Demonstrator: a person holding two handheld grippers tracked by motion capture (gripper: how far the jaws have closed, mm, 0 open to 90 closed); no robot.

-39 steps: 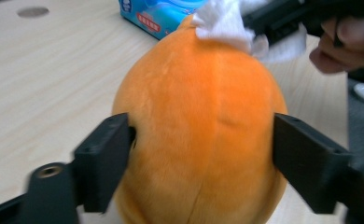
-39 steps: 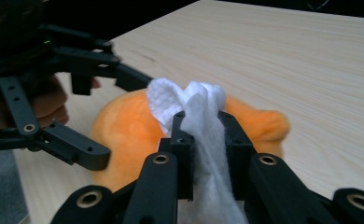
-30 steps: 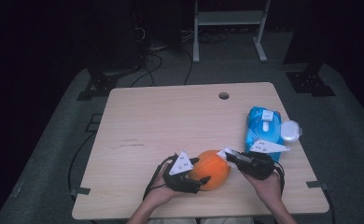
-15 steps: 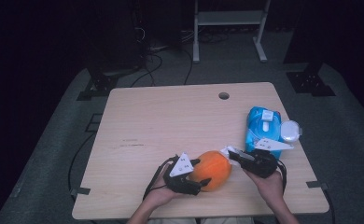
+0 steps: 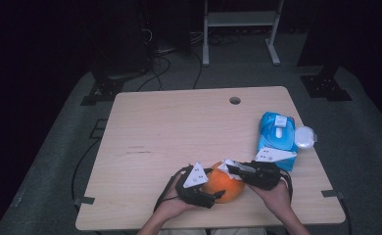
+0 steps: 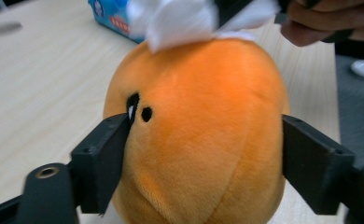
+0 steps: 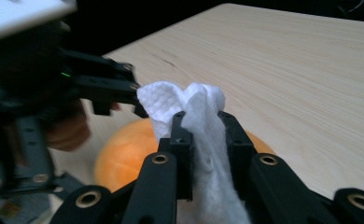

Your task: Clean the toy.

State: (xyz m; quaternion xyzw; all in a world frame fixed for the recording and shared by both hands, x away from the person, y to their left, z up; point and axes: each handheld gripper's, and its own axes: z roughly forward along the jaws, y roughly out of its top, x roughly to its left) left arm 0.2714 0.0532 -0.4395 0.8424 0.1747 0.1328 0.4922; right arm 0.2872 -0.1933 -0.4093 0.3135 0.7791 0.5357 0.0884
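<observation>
An orange plush toy (image 5: 224, 190) with small black eyes stands near the table's front edge. My left gripper (image 5: 217, 195) has it between its jaws. Those jaws have just been opening, but in the left gripper view both pads (image 6: 110, 149) still touch the sides of the plush (image 6: 199, 130). My right gripper (image 5: 229, 169) is shut on a crumpled white wipe (image 5: 223, 165) and holds it against the top of the plush. In the right gripper view the wipe (image 7: 194, 100) bulges up between the jaws of the right gripper (image 7: 207, 126), with the plush (image 7: 124, 154) just beneath.
A blue wipe pack (image 5: 277, 134) lies at the table's right edge beside a white round lid (image 5: 305, 137). The wooden table (image 5: 179, 127) has a cable hole (image 5: 235, 100) at the back. Cables and a metal rack stand on the dark floor beyond.
My right gripper has shifted a little to the left with the wipe, further over the top of the plush. The left hand and the plush have stayed in place.
</observation>
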